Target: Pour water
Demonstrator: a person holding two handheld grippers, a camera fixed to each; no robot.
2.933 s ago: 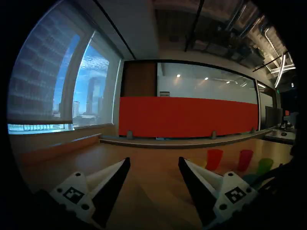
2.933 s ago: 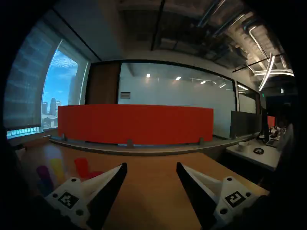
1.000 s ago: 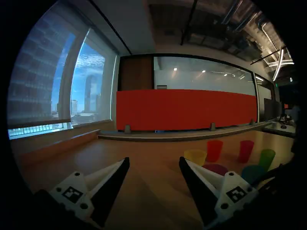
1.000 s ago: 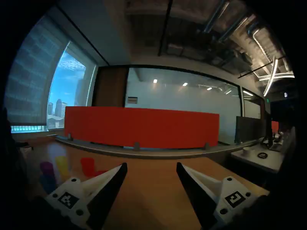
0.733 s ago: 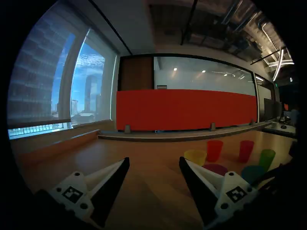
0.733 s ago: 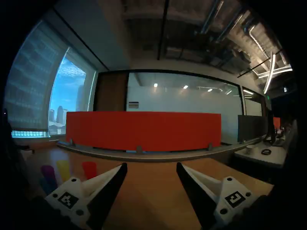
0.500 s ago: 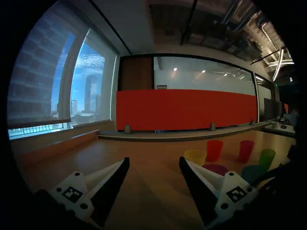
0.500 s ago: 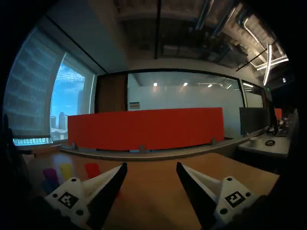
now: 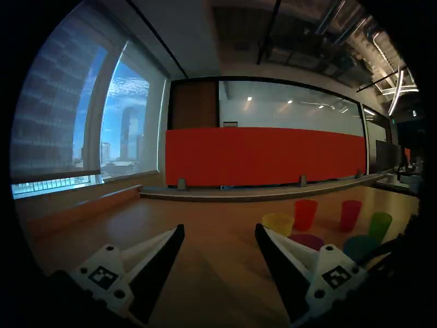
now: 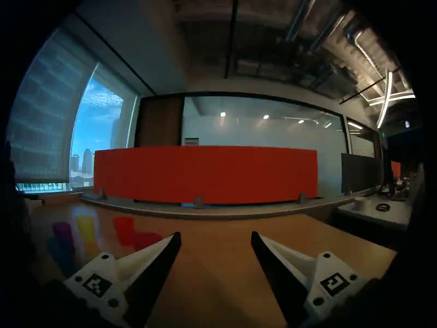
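1. First, in the left gripper view, the left gripper [image 9: 218, 227] sits low in the frame above the wooden desk [image 9: 218, 262]. Its jaws are spread wide with nothing between them.
2. The cups stand on the desk at the lower right, past the right-hand finger. A yellow cup [image 9: 277, 223] is nearest the centre, with a red cup [image 9: 305, 214] just beside it. A pink-red cup [image 9: 350, 215] and a green cup [image 9: 379, 226] stand farther right.
3. A low magenta cup [image 9: 307, 240] and a teal cup [image 9: 358, 246] sit lower in the frame, partly hidden by that finger.
4. A red partition [image 9: 265, 156] crosses the middle of the frame along the desk's far edge. A tall window [image 9: 128, 131] fills the left side.
5. Next, in the right gripper view, the right gripper [image 10: 215, 235] is also low and centred over the desk. Its jaws are parted and hold nothing.
6. The cups appear at the lower left, beyond the left-hand finger. From the left come a purple cup [image 10: 63, 232], the yellow cup [image 10: 86, 228] and the red cup [image 10: 124, 229]. The magenta cup [image 10: 146, 239] is just beside the fingertip.
7. A side desk [image 10: 377, 218] carrying a white mug [image 10: 360, 203] lies at the right edge.
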